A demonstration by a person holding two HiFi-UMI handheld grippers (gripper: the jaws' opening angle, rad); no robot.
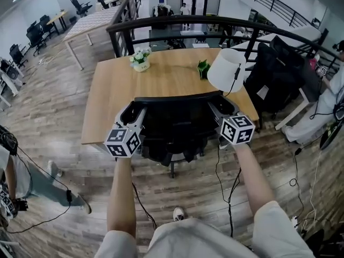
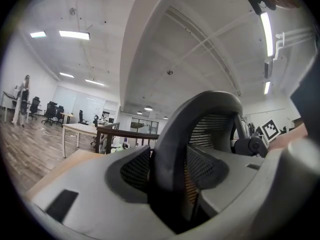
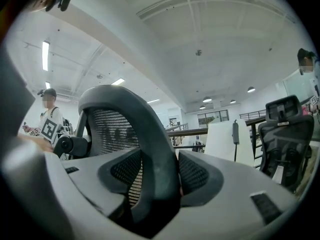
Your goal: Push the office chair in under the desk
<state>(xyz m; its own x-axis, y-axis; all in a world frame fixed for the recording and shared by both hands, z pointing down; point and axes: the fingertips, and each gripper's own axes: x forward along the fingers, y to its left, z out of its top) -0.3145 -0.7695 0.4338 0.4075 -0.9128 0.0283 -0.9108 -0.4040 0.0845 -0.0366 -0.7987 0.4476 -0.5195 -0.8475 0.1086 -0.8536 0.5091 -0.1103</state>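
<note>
The black mesh office chair [image 1: 174, 128] stands at the near edge of the wooden desk [image 1: 161, 77], its seat tucked beneath the top. My left gripper [image 1: 133, 118] is shut on the left end of the backrest's top frame, and my right gripper [image 1: 219, 110] is shut on the right end. In the left gripper view the curved grey frame [image 2: 200, 109] runs between the jaws of the left gripper [image 2: 170, 169], filling the gap between the pads. The right gripper view has the same frame [image 3: 125, 104] held between the jaws of the right gripper [image 3: 155, 174].
On the desk are a white lamp shade [image 1: 227, 69], a small pot of flowers [image 1: 141, 59] and a green object [image 1: 203, 69]. A black railing [image 1: 177, 21] runs behind it. Another black chair [image 1: 274, 74] and a seated person [image 1: 329, 104] are at right. Cables trail on the wooden floor [image 1: 293, 183].
</note>
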